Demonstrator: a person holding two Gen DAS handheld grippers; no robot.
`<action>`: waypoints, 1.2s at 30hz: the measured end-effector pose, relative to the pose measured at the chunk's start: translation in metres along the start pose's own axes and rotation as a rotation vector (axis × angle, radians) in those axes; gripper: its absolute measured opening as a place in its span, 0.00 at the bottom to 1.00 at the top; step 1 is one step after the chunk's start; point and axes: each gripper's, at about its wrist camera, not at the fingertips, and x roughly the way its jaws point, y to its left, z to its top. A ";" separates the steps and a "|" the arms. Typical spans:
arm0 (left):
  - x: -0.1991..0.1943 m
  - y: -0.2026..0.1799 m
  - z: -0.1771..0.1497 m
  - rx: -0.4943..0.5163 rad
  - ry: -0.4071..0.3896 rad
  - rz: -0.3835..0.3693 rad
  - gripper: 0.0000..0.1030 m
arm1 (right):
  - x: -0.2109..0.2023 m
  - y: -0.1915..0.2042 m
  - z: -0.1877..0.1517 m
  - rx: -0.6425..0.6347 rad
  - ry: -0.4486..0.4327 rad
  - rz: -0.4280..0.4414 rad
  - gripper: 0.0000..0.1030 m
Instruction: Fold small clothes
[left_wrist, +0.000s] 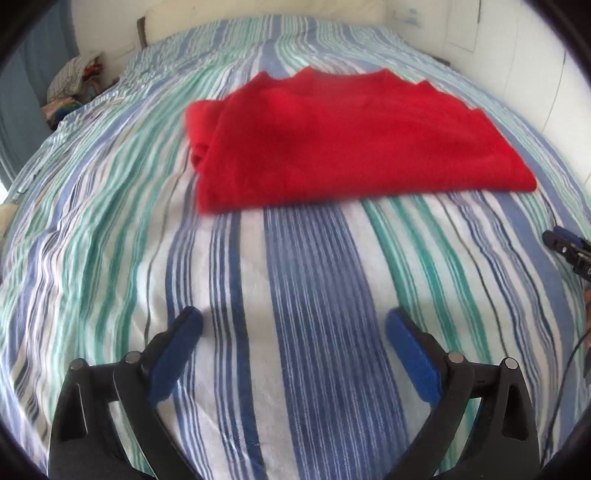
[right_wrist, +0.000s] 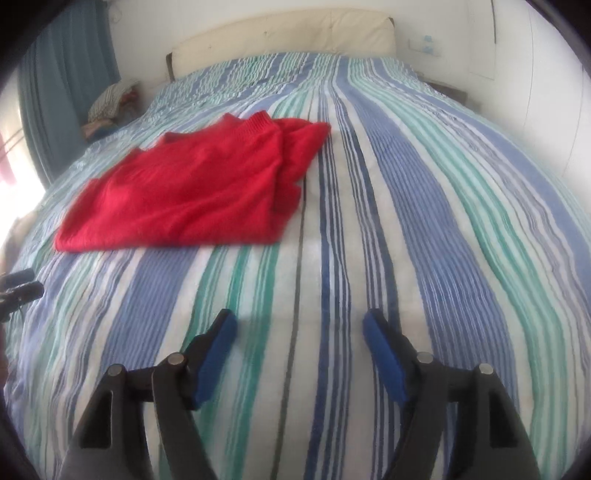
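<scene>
A red knitted garment (left_wrist: 343, 144) lies folded flat on the striped bed cover (left_wrist: 295, 277); it also shows in the right wrist view (right_wrist: 192, 188), up and to the left. My left gripper (left_wrist: 293, 321) is open and empty, held over the cover short of the garment's near edge. My right gripper (right_wrist: 299, 326) is open and empty, to the right of the garment and nearer than it. The right gripper's tip (left_wrist: 565, 245) shows at the right edge of the left wrist view; the left gripper's tip (right_wrist: 22, 286) shows at the left edge of the right wrist view.
A cream headboard (right_wrist: 284, 33) stands at the far end of the bed. A pile of other clothes (right_wrist: 110, 101) lies by the far left corner, next to a blue curtain (right_wrist: 62, 85). A white wall (right_wrist: 517, 92) runs along the right.
</scene>
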 end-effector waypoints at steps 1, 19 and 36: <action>0.003 0.000 -0.004 -0.006 -0.013 0.009 1.00 | 0.002 -0.001 -0.004 0.008 -0.023 0.013 0.71; 0.002 -0.010 -0.008 0.003 -0.010 0.051 1.00 | 0.010 0.005 -0.004 -0.009 -0.037 0.019 0.82; -0.009 -0.017 -0.015 -0.024 0.044 0.066 0.99 | 0.010 0.005 -0.004 -0.013 -0.036 0.014 0.82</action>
